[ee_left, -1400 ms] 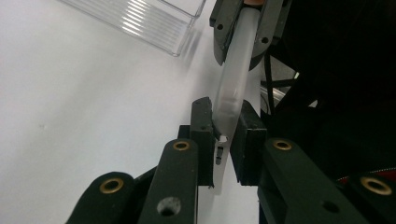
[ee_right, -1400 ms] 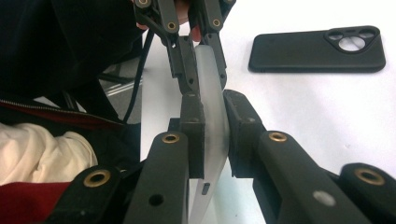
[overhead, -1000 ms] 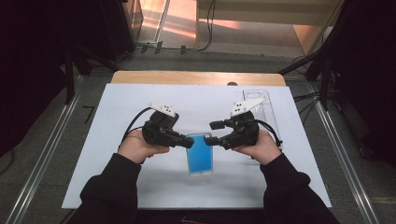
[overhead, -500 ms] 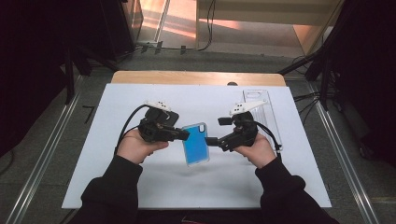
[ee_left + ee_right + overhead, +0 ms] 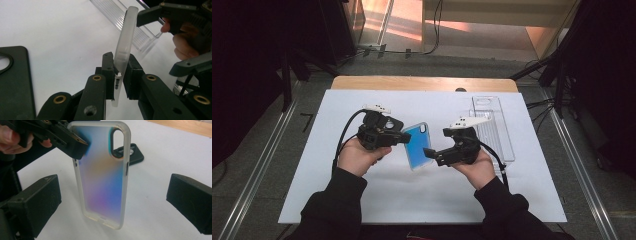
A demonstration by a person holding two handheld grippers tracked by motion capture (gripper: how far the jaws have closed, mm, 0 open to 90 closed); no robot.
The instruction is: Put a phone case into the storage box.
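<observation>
White sheet covers the table [image 5: 362,200], wood strip at the far edge, dark floor and stands beyond. Near edge: 2 sleeved forearms come in. Left gripper [image 5: 404,138] is clenched on the long edge of the phone case [image 5: 418,145], which hangs lifted above the table's middle, tilted; in the left gripper view the jaws pinch the frosted rim [image 5: 123,50] by the side-button slots. Right gripper [image 5: 428,153] has jaws spread wide, released, flanking the case's lower half [image 5: 103,180] without touching.

Step looks like a handover or 2-handed regrip. To do it well: hold the left pinch steady, centre the right jaws across the case's width, close on the rims and not the thin back panel, let go left only once the right grip is firm.

Farther off: black case [image 5: 131,153] lies flat behind, clear tray [image 5: 494,132] toward the far right corner.

Hard to tell: the case's inner face, tray contents, and most of the black case, which is cut off.
</observation>
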